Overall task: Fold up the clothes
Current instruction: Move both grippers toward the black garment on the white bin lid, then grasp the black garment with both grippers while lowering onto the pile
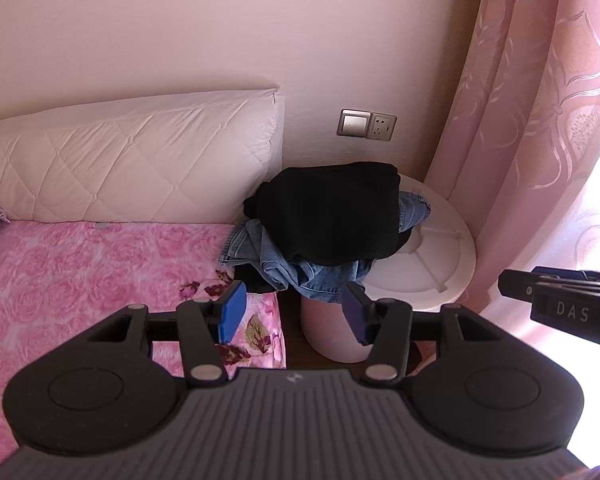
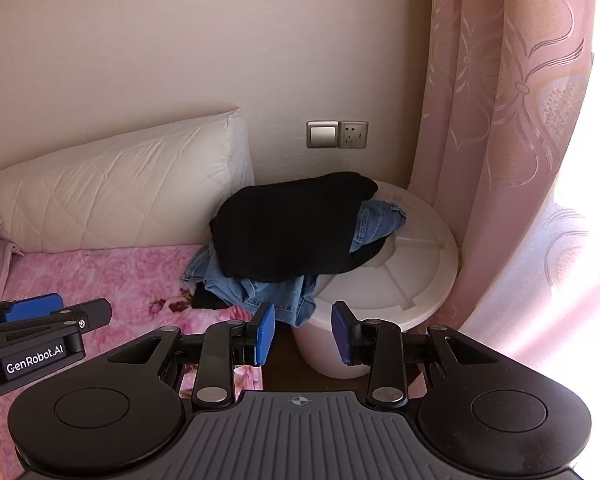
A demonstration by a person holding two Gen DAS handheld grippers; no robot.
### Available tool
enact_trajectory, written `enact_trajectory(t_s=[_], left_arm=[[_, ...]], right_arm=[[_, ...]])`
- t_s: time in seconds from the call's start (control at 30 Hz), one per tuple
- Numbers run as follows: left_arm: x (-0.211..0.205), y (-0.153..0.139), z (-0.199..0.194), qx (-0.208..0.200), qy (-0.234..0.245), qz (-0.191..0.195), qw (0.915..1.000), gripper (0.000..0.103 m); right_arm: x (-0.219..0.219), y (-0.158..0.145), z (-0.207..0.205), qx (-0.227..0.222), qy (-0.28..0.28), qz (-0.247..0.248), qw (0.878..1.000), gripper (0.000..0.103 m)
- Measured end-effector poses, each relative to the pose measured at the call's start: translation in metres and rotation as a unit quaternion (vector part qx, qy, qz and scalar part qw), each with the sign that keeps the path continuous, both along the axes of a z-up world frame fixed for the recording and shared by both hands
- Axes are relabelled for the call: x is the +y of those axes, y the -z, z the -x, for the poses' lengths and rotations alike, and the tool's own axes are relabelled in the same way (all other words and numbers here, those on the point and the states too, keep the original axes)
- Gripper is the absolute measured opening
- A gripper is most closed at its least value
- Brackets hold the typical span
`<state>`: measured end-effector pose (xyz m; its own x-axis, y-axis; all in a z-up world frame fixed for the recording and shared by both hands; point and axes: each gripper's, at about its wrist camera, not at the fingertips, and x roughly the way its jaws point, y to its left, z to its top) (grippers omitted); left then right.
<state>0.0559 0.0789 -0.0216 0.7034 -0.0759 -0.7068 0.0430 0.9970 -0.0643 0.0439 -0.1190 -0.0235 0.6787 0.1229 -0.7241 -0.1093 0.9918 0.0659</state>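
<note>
A pile of clothes lies on a white round bin (image 1: 440, 256) beside the bed: a black garment (image 1: 332, 216) on top, blue jeans (image 1: 300, 272) under it, hanging over the bin's edge and onto the bed. The pile also shows in the right wrist view, the black garment (image 2: 292, 228) over the jeans (image 2: 260, 292) on the bin (image 2: 420, 264). My left gripper (image 1: 296, 312) is open and empty, just short of the jeans. My right gripper (image 2: 303, 332) is open and empty, also just short of the pile. Each gripper shows at the edge of the other's view.
A bed with a pink rose-patterned cover (image 1: 80, 280) fills the left, with a white quilted pillow (image 1: 132, 160) against the wall. A wall switch and socket (image 1: 366, 125) sit above the bin. A pink curtain (image 1: 540, 120) hangs at the right.
</note>
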Motion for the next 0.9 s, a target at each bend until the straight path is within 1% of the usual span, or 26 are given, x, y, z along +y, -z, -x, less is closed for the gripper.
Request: enact_trajectory(t_s=[0.27, 0.47, 0.6, 0.77, 0.9], left_arm=[[0.000, 0.001, -0.016, 0.005, 0.003, -0.003, 1.0000, 0.049], [0.002, 0.006, -0.037, 0.014, -0.004, -0.005, 0.9999, 0.049], [0.003, 0.015, -0.054, 0.024, -0.009, -0.002, 0.9997, 0.049], [0.000, 0.027, -0.080, 0.038, -0.009, 0.011, 0.9992, 0.049], [-0.007, 0.042, -0.109, 0.060, -0.008, 0.020, 0.9979, 0.049]], right_arm=[[-0.001, 0.002, -0.017, 0.006, 0.004, -0.004, 1.000, 0.036], [-0.002, 0.008, -0.035, 0.012, 0.001, -0.008, 1.000, 0.036], [-0.005, 0.016, -0.052, 0.021, -0.002, -0.015, 1.000, 0.036], [-0.017, 0.030, -0.075, 0.021, -0.007, -0.038, 0.999, 0.036], [-0.030, 0.046, -0.102, 0.035, -0.006, -0.049, 0.998, 0.036]])
